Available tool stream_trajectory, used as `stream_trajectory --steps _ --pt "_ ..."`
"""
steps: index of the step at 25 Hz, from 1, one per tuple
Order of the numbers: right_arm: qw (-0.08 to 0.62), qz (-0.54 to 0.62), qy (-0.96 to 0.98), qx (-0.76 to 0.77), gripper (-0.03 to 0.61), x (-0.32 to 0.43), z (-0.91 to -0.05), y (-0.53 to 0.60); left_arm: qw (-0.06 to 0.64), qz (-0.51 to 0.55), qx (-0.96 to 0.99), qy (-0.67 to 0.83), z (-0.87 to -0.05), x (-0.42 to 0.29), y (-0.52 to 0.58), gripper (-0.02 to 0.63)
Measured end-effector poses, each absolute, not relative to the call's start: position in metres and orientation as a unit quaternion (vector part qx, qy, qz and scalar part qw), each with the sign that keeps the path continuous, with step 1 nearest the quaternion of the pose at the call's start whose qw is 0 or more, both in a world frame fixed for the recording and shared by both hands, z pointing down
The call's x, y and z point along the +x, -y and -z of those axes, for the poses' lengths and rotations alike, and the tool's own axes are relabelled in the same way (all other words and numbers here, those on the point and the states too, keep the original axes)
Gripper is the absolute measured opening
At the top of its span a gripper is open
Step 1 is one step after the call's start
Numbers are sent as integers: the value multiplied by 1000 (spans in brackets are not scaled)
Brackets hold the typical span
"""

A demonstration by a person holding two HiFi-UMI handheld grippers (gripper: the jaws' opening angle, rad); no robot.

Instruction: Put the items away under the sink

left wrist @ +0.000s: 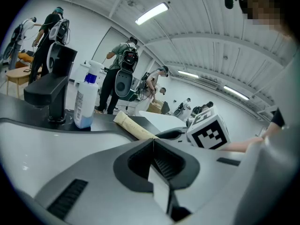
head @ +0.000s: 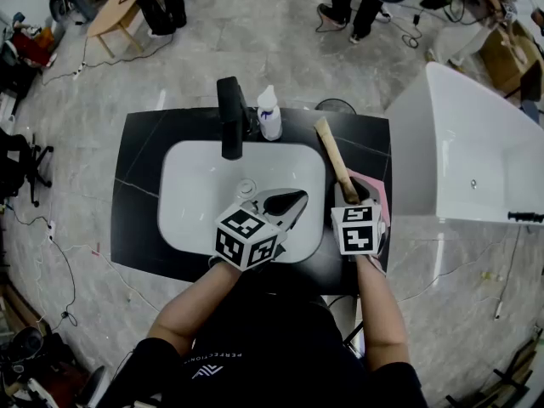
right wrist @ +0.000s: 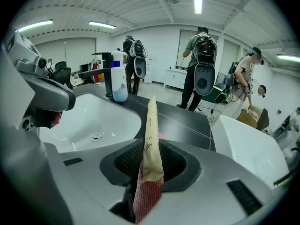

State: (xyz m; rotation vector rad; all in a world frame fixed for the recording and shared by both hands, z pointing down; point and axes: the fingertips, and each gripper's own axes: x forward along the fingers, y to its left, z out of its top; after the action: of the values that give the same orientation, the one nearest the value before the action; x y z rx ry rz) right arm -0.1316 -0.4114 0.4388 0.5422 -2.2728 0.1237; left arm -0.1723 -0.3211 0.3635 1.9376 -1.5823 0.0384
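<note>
A long tan paper packet [head: 336, 164] points away from me over the black counter [head: 144, 151], right of the white sink basin [head: 195, 185]. My right gripper [head: 351, 197] is shut on its near end, together with a pink-red cloth [head: 375, 190]. In the right gripper view both the packet [right wrist: 152, 139] and the cloth [right wrist: 146, 196] sit pinched between the jaws [right wrist: 152, 144]. My left gripper [head: 291, 202] hovers over the basin's near right part, shut and holding nothing [left wrist: 153, 142]. A spray bottle [head: 269, 115] stands beside the black faucet [head: 229, 117].
A white bathtub [head: 476, 151] stands right of the counter. The basin's drain [head: 246, 187] lies just beyond my left gripper. Several people stand on the floor behind the counter, with cables and furniture around them. The cabinet under the sink is hidden from view.
</note>
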Motion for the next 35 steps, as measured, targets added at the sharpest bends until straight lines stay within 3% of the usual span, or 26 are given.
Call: stream_trajectory --steps 16,35 --pt "410 -15 886 214 69 -132 -438 404 307 -7 736 604 -356 -180 308 10" --pt "372 -39 896 240 64 -125 -405 360 288 -6 757 586 -342 -178 272 11"
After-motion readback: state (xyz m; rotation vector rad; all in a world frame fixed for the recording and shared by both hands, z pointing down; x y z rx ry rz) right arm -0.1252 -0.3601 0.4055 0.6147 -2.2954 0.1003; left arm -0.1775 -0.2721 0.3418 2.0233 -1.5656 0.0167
